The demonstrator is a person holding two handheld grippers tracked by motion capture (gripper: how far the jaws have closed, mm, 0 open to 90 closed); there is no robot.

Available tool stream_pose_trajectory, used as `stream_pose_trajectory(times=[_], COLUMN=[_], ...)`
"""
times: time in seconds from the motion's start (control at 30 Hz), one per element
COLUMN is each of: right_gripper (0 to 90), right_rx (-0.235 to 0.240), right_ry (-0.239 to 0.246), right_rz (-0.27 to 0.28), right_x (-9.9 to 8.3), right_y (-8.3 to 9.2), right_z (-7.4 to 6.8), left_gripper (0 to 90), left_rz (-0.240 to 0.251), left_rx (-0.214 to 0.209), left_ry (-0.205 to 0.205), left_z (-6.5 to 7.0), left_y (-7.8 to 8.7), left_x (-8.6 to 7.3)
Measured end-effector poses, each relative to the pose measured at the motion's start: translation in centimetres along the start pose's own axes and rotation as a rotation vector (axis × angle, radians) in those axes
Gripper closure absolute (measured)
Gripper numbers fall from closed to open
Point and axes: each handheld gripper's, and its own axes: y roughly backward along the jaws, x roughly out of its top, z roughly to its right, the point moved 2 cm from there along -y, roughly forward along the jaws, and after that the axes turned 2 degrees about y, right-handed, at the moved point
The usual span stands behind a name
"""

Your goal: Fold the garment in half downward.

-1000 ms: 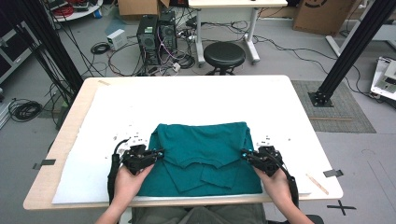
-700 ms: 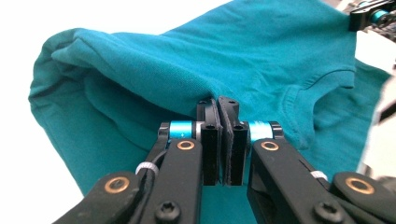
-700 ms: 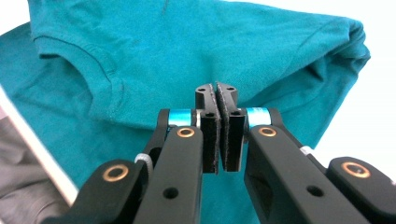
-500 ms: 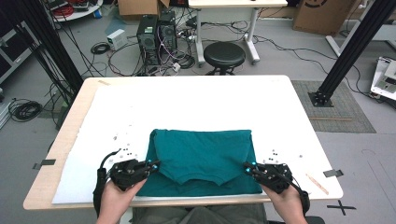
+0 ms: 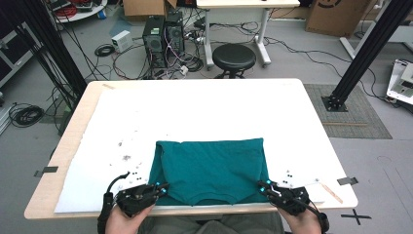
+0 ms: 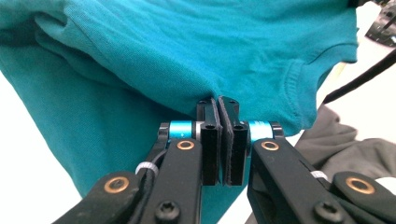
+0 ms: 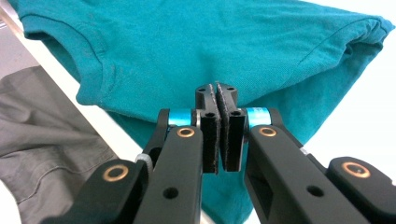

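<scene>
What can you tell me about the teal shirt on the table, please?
The teal shirt is a soft knit garment, folded into a rough rectangle on the white cloth near the table's front edge. A ribbed neckline curve shows at its near hem, which overhangs the edge slightly. The left gripper and right gripper each pinch a near corner with jaws shut on the fabric, lifting small folds there. The far edge lies flat.

Your left tongs [image 5: 163, 187] and right tongs [image 5: 262, 186] sit low at the near edge of the surface, well apart, each angled inward and forward; both pairs of jaws are pressed together, your hands wrapped around the bodies behind them
</scene>
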Motion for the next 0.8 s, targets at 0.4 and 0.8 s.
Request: stream_pose_trajectory(times=[0.4,0.8], right_gripper=[55.1,50.1], right_rx=[-0.062,-0.224], right_ry=[-0.063,-0.131], right_rz=[0.034,0.052], right_x=[0.4,6.4], right_y=[0.5,-5.5], right_z=[2.1,9.5], left_gripper=[45.2,46.5], left_rz=[0.101,0.076], left_rx=[0.191,0.322], left_ry=[-0.001,0.016], left_z=[-1.4,-8.2], left_y=[1.4,-4.6], left_x=[1.8,7.4])
